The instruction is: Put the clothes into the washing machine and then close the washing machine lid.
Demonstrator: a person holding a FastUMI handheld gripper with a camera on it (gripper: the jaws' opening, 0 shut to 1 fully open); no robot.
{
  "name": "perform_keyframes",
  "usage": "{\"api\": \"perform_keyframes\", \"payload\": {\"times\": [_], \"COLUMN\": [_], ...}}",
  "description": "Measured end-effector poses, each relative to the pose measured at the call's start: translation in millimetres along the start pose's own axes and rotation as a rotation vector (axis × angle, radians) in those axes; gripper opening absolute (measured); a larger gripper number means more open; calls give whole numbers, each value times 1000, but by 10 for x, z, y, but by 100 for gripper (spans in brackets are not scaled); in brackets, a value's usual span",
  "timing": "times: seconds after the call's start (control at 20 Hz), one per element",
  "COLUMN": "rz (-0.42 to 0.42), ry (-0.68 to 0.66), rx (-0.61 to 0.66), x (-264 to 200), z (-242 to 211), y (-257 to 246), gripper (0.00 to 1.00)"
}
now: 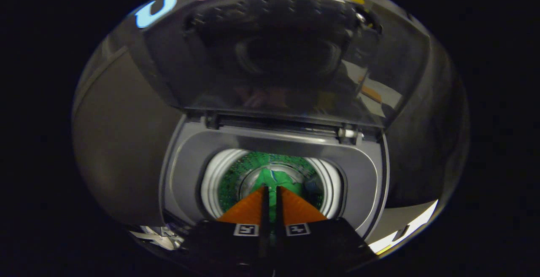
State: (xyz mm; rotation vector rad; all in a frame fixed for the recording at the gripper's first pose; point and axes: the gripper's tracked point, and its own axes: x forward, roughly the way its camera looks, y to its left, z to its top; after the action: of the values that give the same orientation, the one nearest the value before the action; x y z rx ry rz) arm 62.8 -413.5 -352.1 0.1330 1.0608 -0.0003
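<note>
Here the washing machine (pixel 274 142) takes up most of the gripper view, top-loader, grey top deck, its lid (pixel 278 53) standing open and upright at the back on its hinge (pixel 348 133). The lid is dark glossy plastic, reflecting the booth. Below it the round drum (pixel 219 180) opens, white rim, perforated wall tinted green. Green clothes (pixel 274 178) lie down in the drum, just beyond the fingertips. The gripper (pixel 270 189) points down into the opening; its orange fingers (pixel 249 209) are nearly pressed together, only a thin slit between them. A sliver of green shows through the slit, but whether any cloth is pinched I cannot tell.

Step in hand, my read: clothes look already in, so either the drop is finishing or the lid is next. To do it well: if cloth is caught, spread the jaws fully over the drum centre so nothing drapes the rim. Then lift clear, go up behind the lid's top edge and pull it forward and down, following the hinge arc, not straight down. Keep the fingers off the deck as it lands.

Hard to make out: drum bottom is hidden behind the fingers; how much clothing is there is unclear. Lid's top edge blurs into reflections. Machine front and controls are cut off below the gripper body.
</note>
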Motion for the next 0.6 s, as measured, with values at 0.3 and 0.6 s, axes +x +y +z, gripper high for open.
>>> {"api": "perform_keyframes", "payload": {"times": [0.3, 0.6], "rz": [-11, -27], "ry": [62, 5], "rx": [148, 128], "x": [-28, -85], "z": [-149, -32], "y": [-79, -112], "gripper": [99, 99]}}
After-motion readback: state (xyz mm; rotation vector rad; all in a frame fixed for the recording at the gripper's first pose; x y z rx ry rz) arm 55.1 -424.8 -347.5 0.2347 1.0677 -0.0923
